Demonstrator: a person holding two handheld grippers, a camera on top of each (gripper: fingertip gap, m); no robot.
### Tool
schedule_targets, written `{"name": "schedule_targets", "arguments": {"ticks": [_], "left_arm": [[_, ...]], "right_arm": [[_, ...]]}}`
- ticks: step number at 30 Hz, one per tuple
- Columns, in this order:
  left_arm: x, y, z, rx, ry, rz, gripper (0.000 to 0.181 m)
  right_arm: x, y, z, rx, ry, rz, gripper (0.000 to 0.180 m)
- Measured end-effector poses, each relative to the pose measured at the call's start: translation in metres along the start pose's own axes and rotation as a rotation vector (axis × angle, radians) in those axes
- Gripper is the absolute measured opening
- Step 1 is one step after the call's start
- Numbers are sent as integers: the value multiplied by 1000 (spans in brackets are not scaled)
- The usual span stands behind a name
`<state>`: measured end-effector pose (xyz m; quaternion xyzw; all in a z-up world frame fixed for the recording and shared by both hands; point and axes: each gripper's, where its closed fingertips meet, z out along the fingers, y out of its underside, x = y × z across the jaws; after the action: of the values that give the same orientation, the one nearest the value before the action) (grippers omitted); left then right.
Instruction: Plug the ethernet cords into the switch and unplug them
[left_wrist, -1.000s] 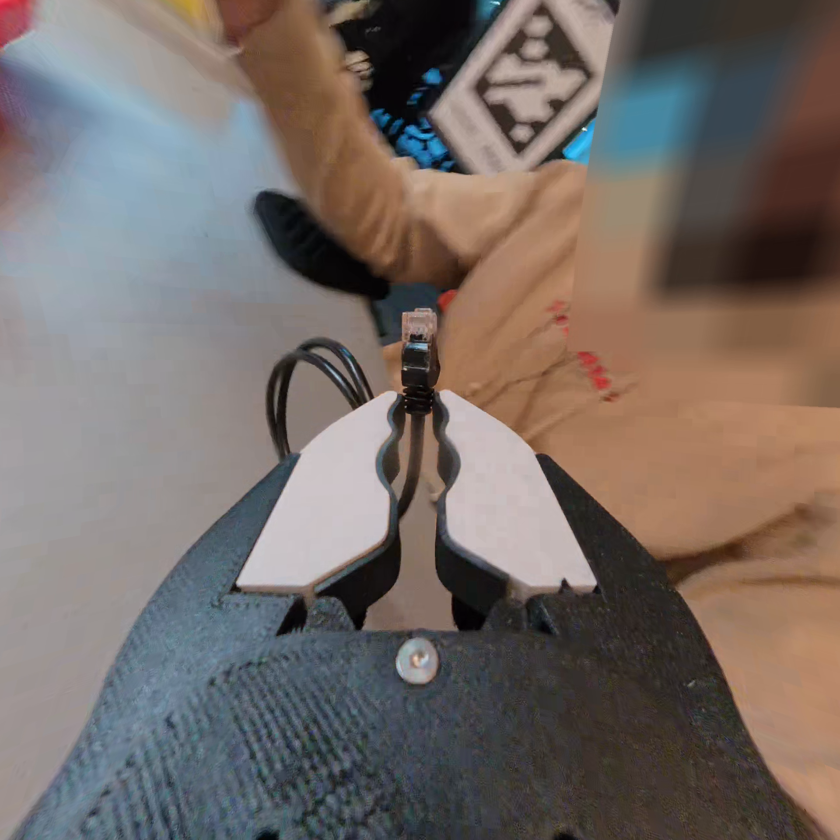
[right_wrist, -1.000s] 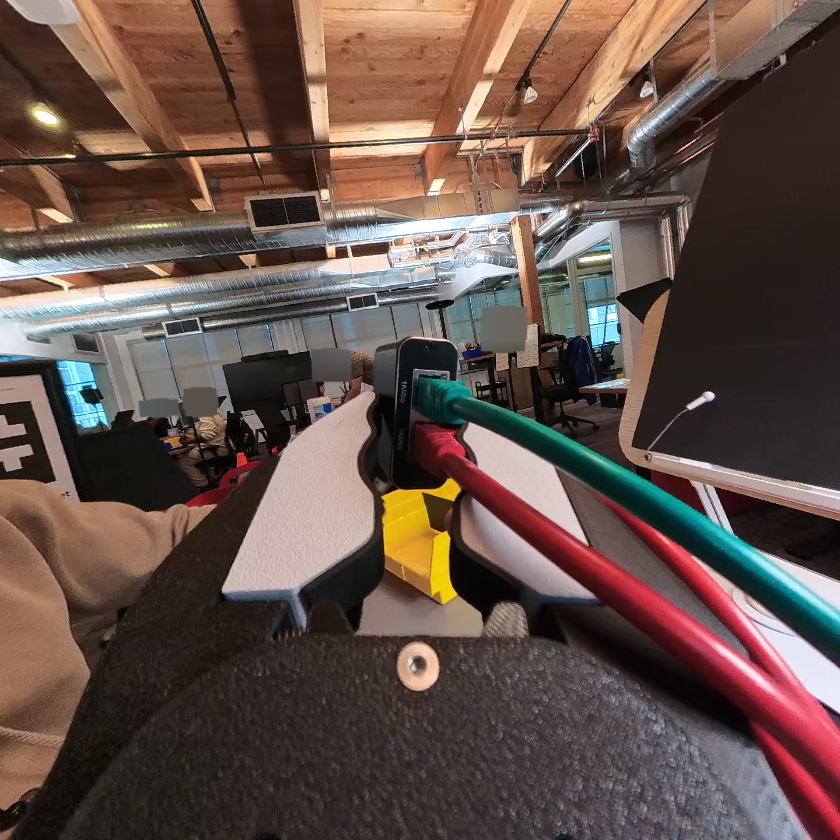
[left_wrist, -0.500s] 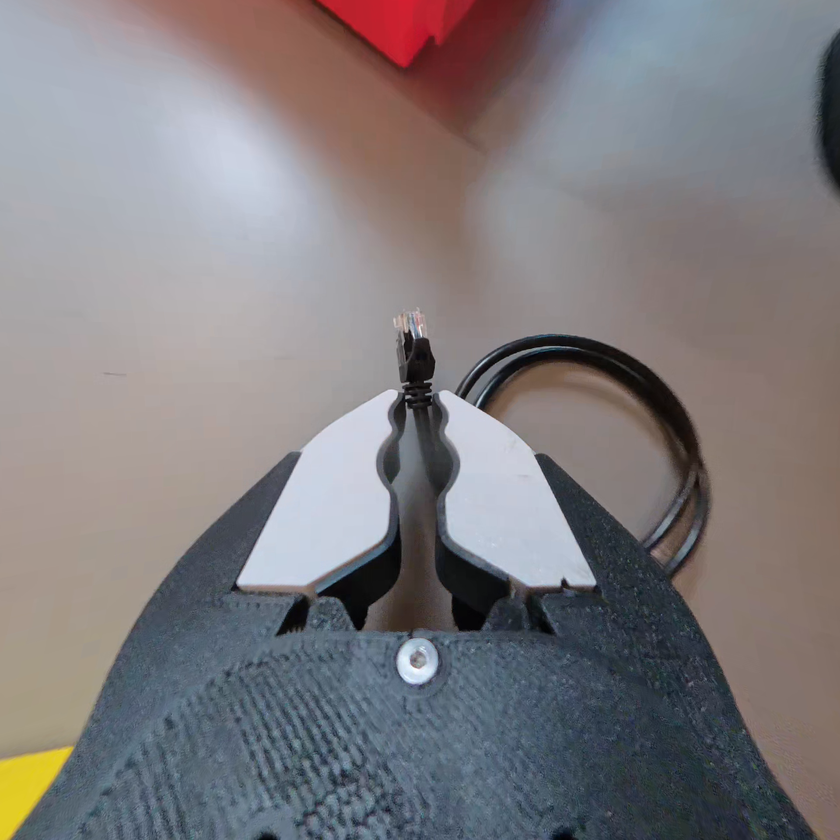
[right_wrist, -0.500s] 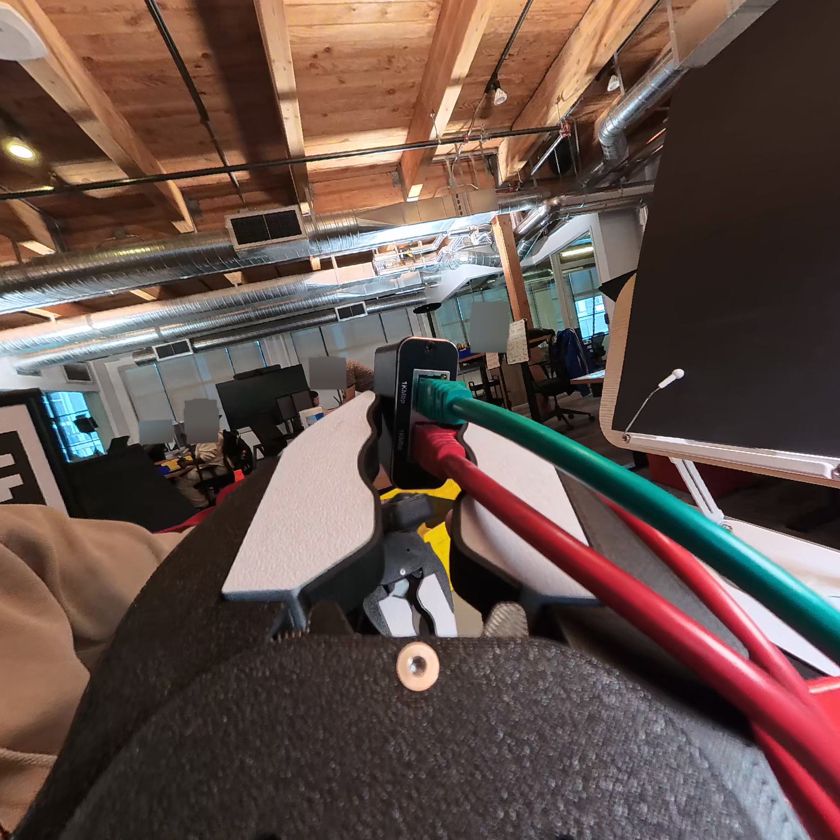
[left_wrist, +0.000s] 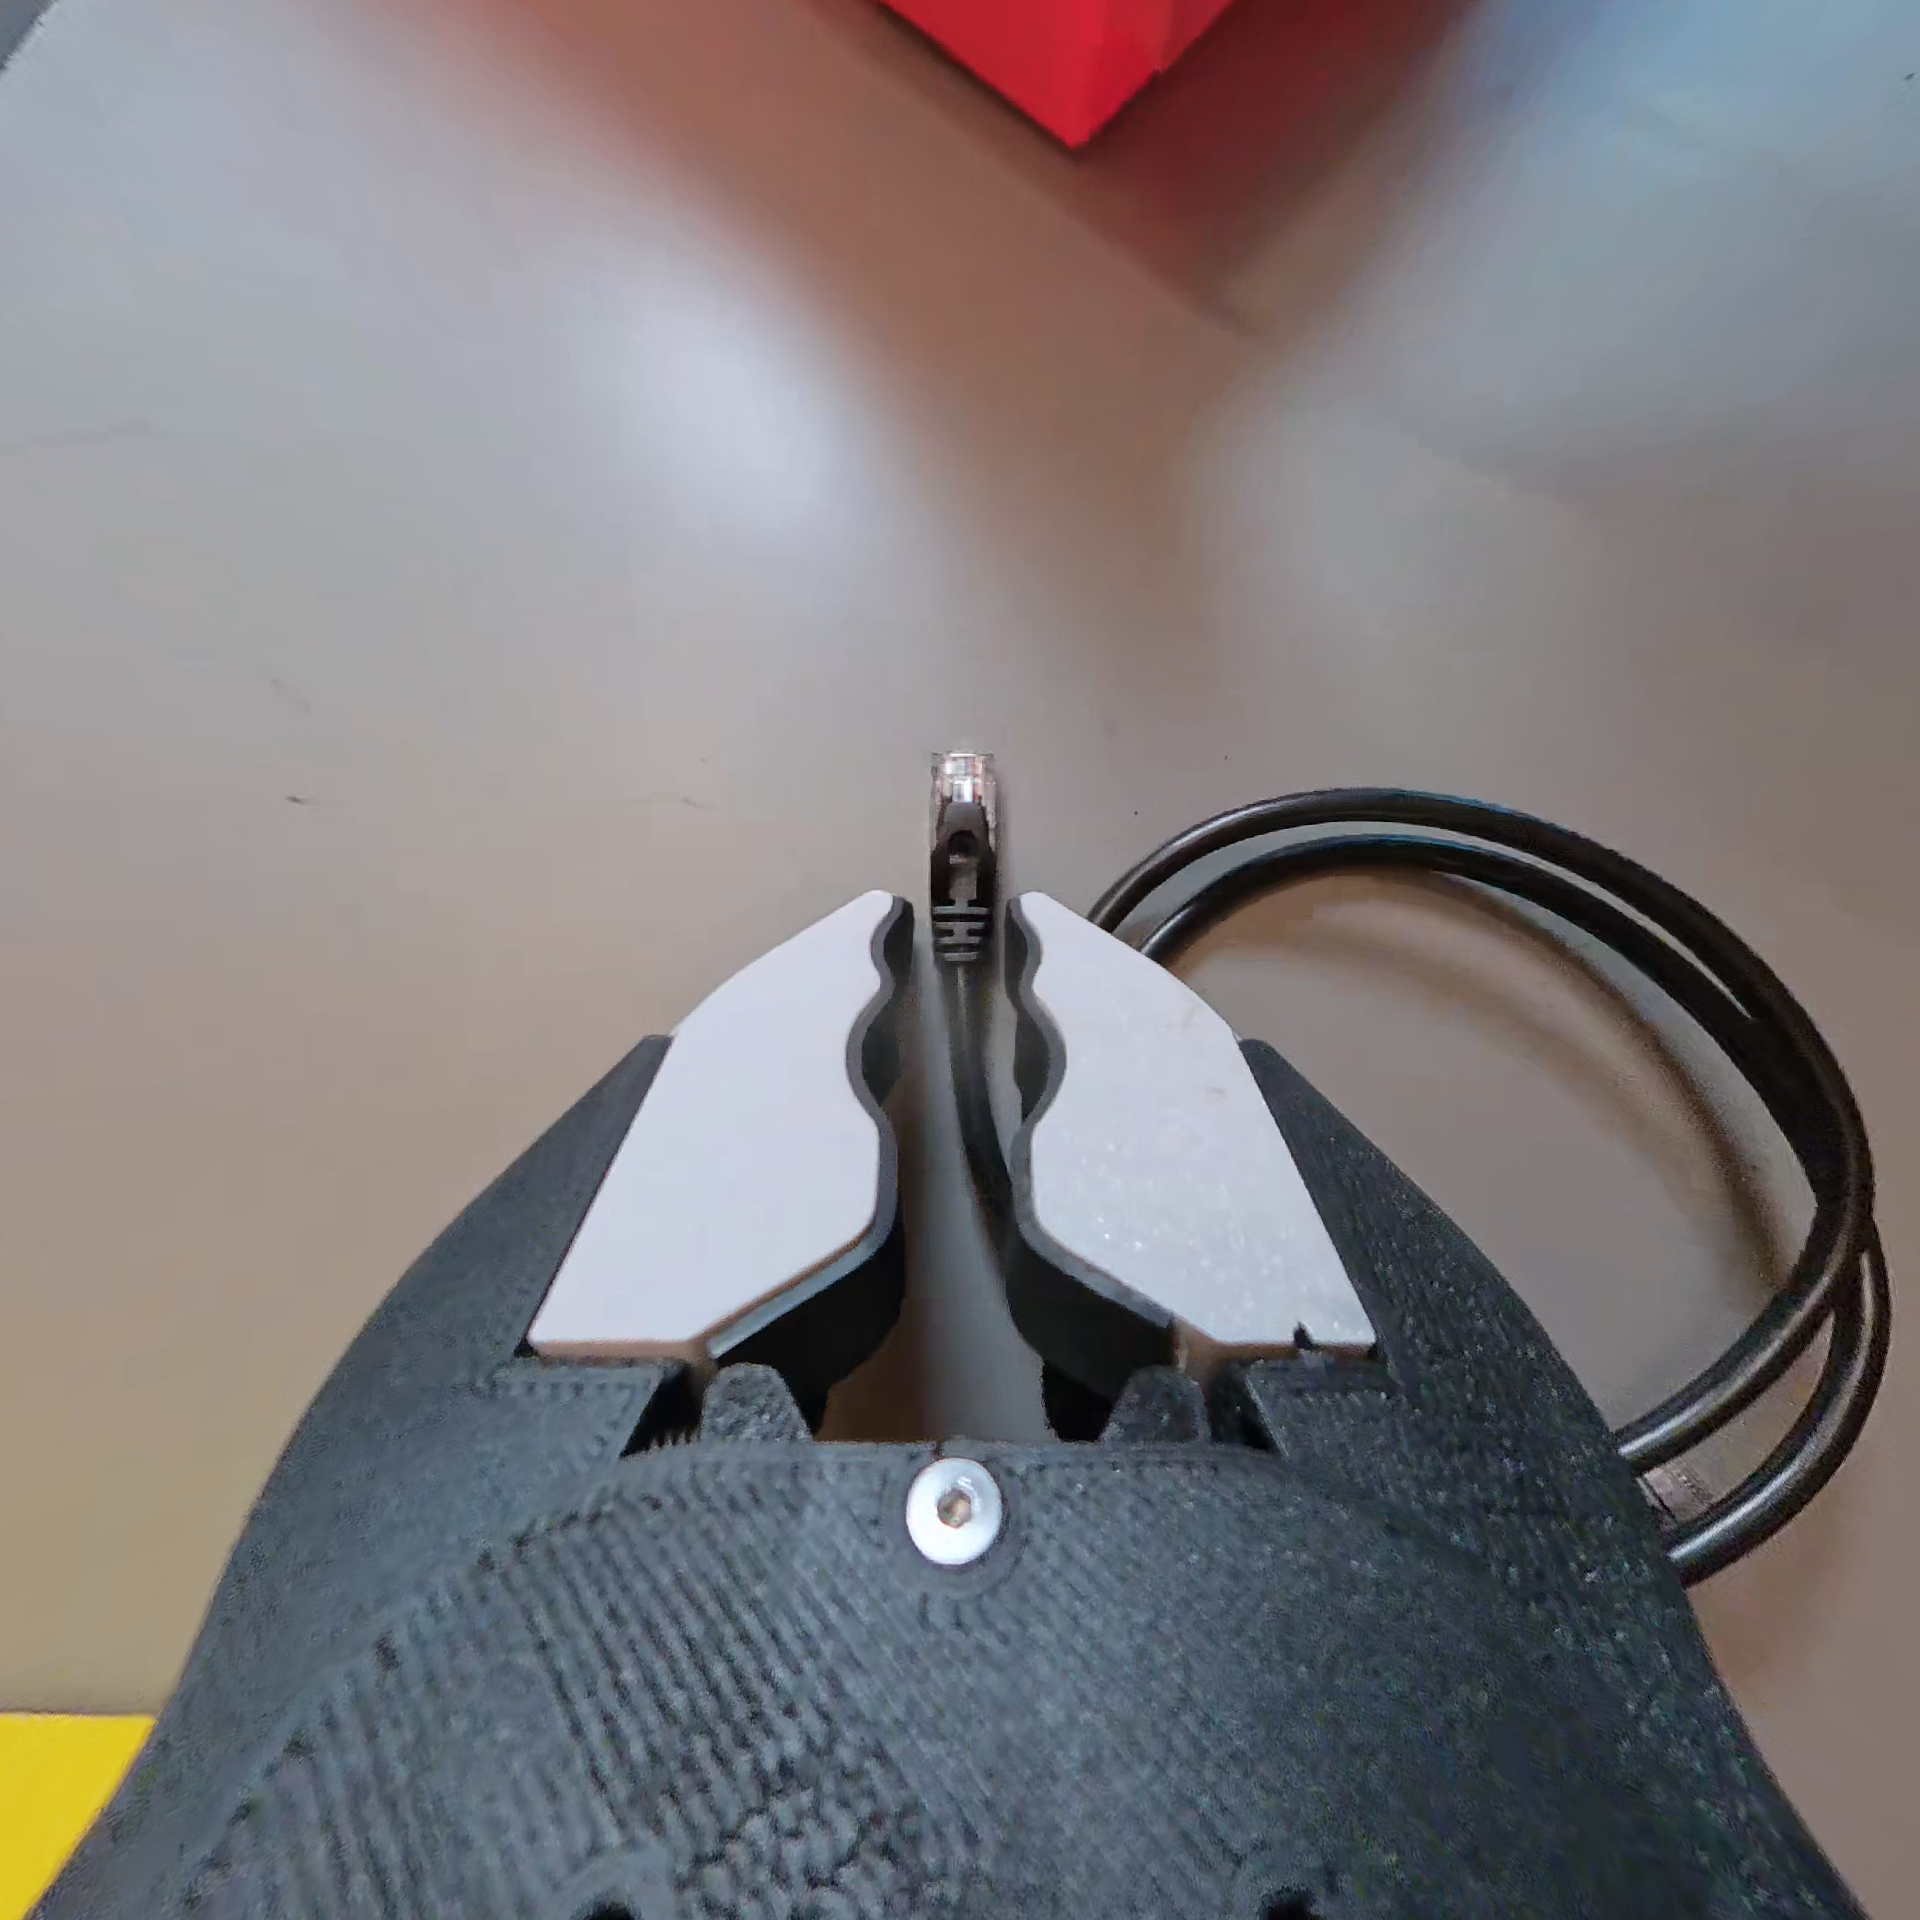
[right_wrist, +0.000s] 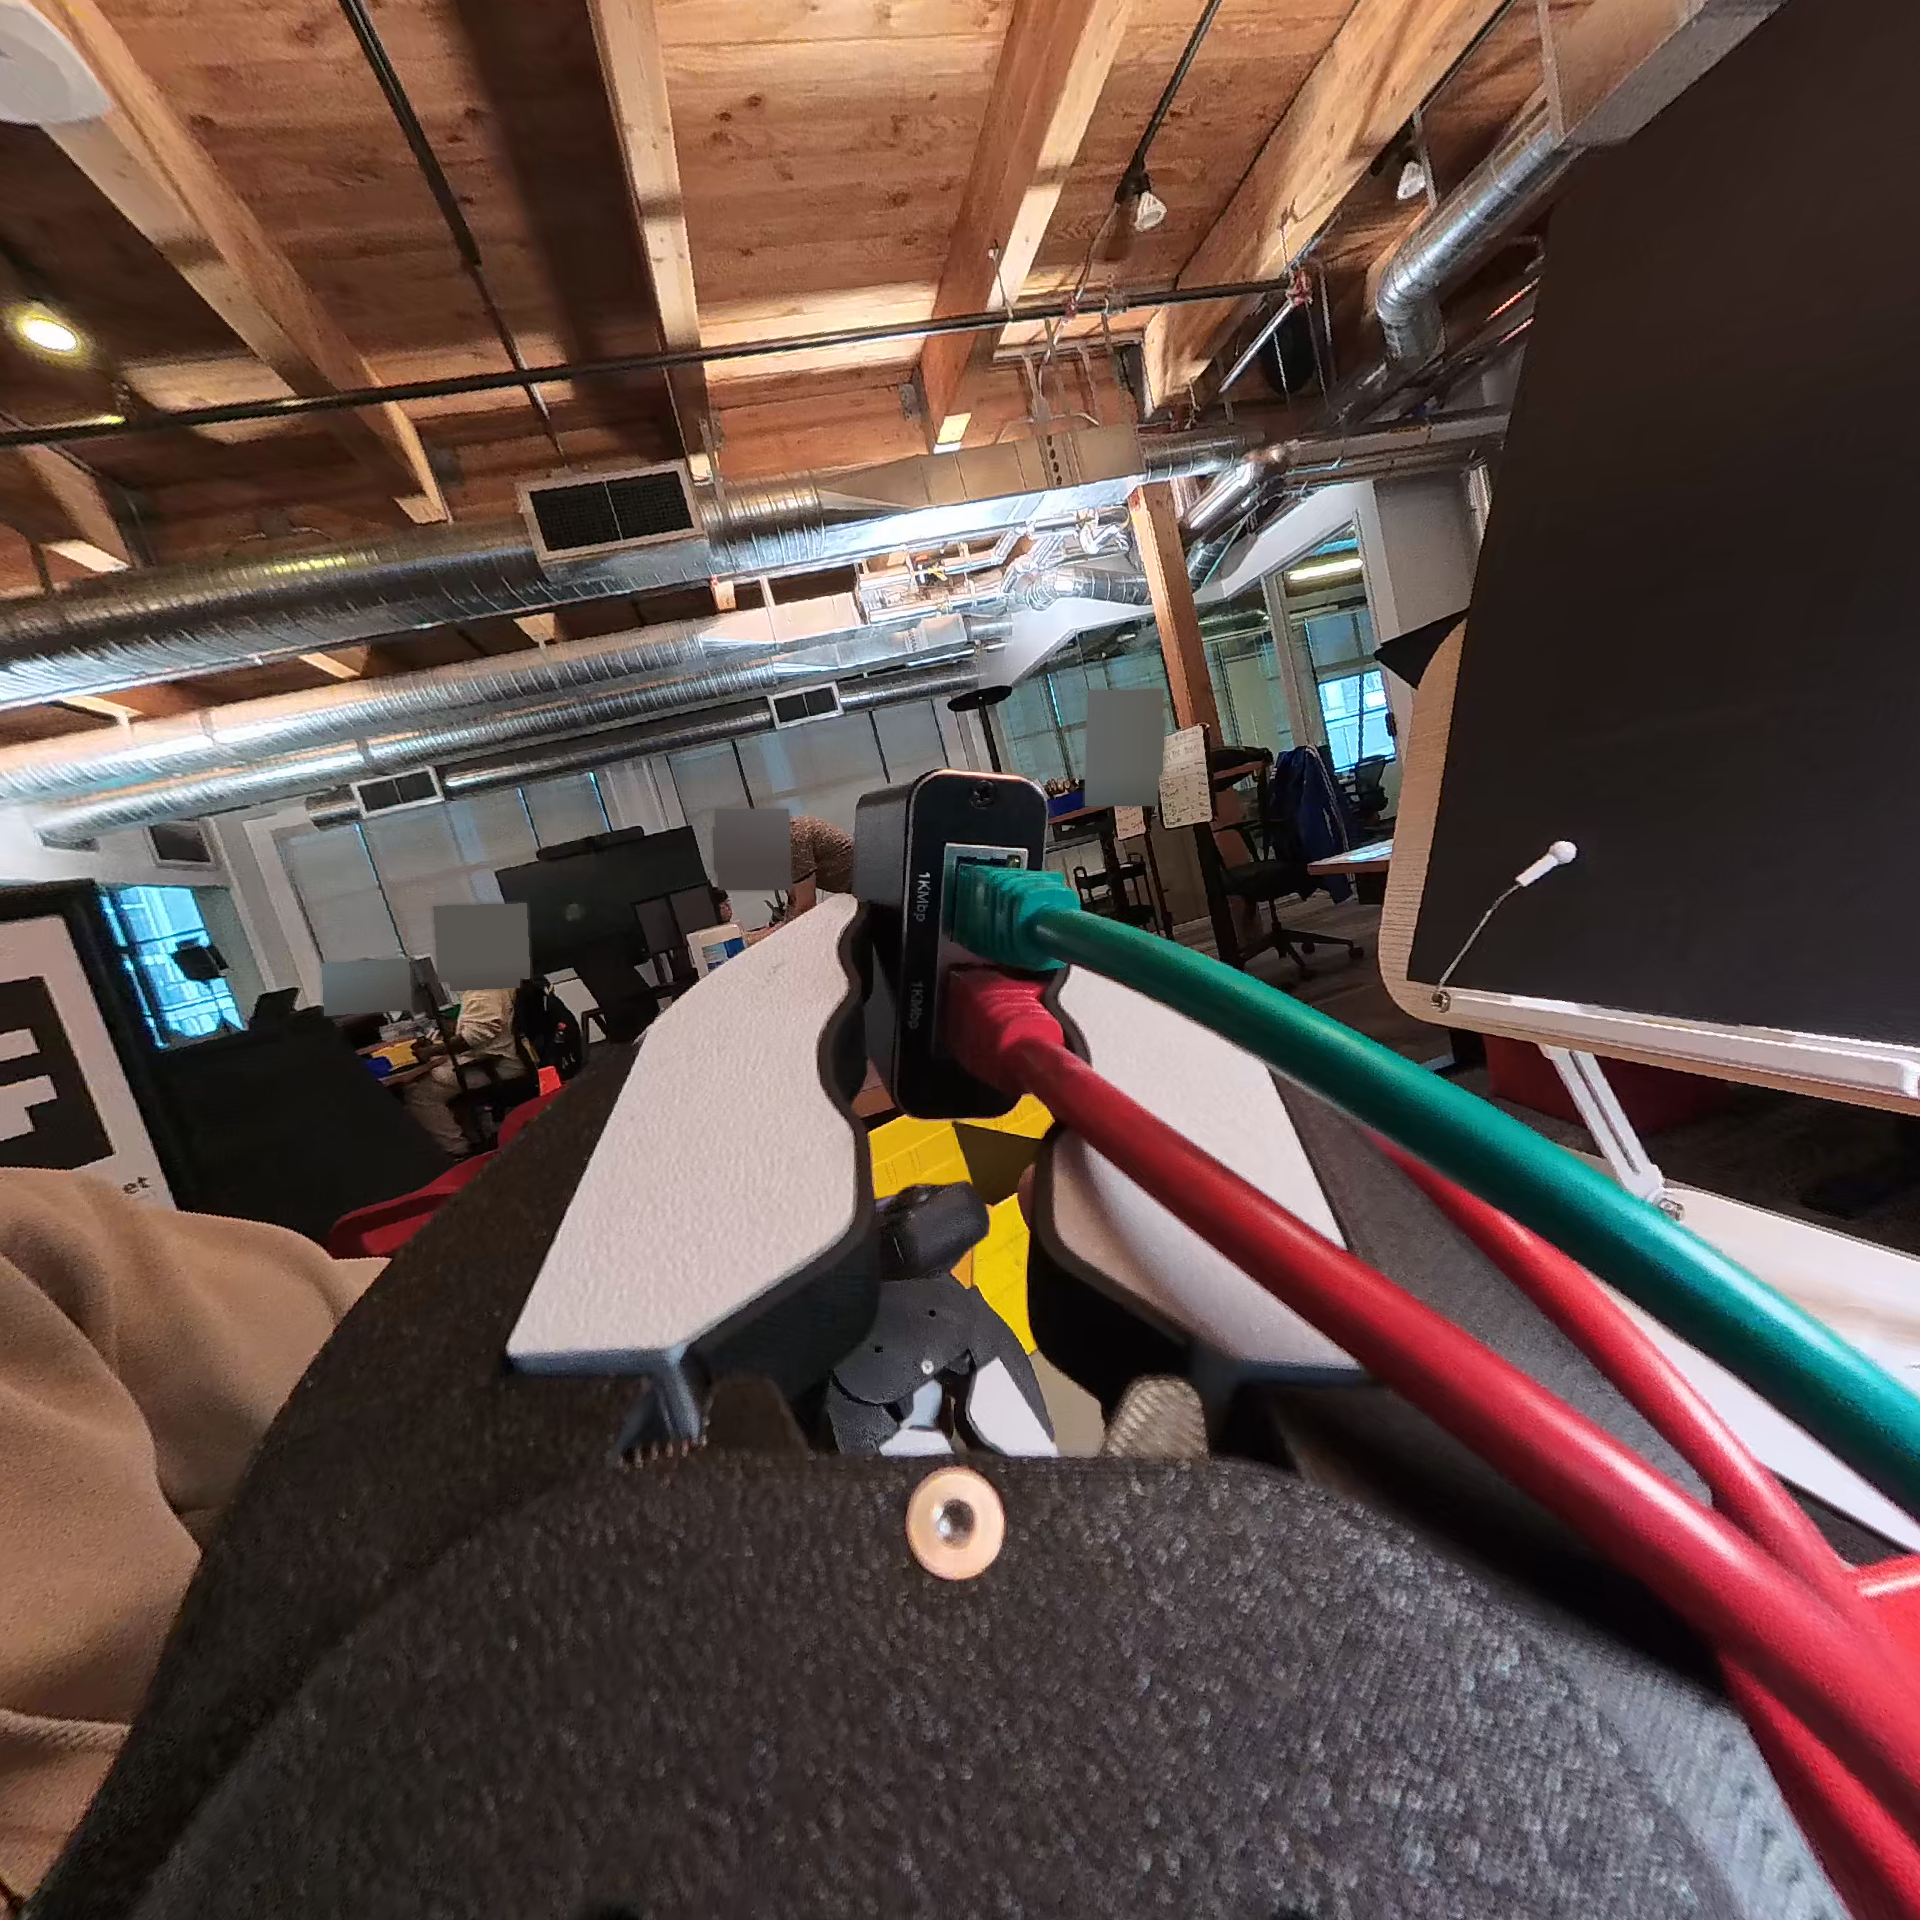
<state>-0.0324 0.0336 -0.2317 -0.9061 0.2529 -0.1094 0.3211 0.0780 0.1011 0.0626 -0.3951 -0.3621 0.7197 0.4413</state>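
Observation:
In the left wrist view my left gripper (left_wrist: 958, 914) points down at the grey table (left_wrist: 520, 571). Its jaws stand slightly apart around the black ethernet cord's plug (left_wrist: 962, 842), with a thin gap on each side of the boot. The clear connector tip points away from me. The cord's loops (left_wrist: 1714, 1039) lie on the table to the right. In the right wrist view my right gripper (right_wrist: 951, 997) is shut on the small black switch (right_wrist: 935, 935) and holds it up in the air. A green cord (right_wrist: 1351, 1091) and a red cord (right_wrist: 1299, 1226) are plugged into the switch.
A red box (left_wrist: 1070, 62) sits at the far edge of the table and a yellow bin corner (left_wrist: 62, 1787) at the near left. In the right wrist view a yellow bin (right_wrist: 935, 1153) and the other gripper (right_wrist: 925, 1340) show below, a dark board (right_wrist: 1714, 623) stands at right, and a tan sleeve (right_wrist: 114, 1351) is at left. One gripper's finger ends stand about 30 cm off the other's.
The left gripper swung from the person's sleeve down to the table with the black plug, and its jaws have now parted slightly off the boot. The right gripper holds the switch almost still.

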Motion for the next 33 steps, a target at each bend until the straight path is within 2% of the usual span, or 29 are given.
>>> {"name": "schedule_targets", "arguments": {"ticks": [5, 8, 16, 22, 27, 33], "left_arm": [[2, 1, 1, 1, -6, 69, 12], [10, 0, -8, 9, 77, 60, 12], [43, -63, -89, 300, 352, -36, 12], [90, -100, -144, 428, 740, -88, 12], [111, -102, -156, 477, 1057, -222, 12], [125, -104, -157, 487, 1271, -367, 12]], "right_arm": [[4, 1, -2, -6, 4, 4, 29], [2, 10, -2, -58, -25, -11, 28], [-16, 58, 3, -273, -200, 37, 28], [-39, 96, 6, -388, -346, 31, 28], [-56, 105, 2, -408, -456, 10, 28], [-74, 105, -5, -372, -570, -28, 27]]}}
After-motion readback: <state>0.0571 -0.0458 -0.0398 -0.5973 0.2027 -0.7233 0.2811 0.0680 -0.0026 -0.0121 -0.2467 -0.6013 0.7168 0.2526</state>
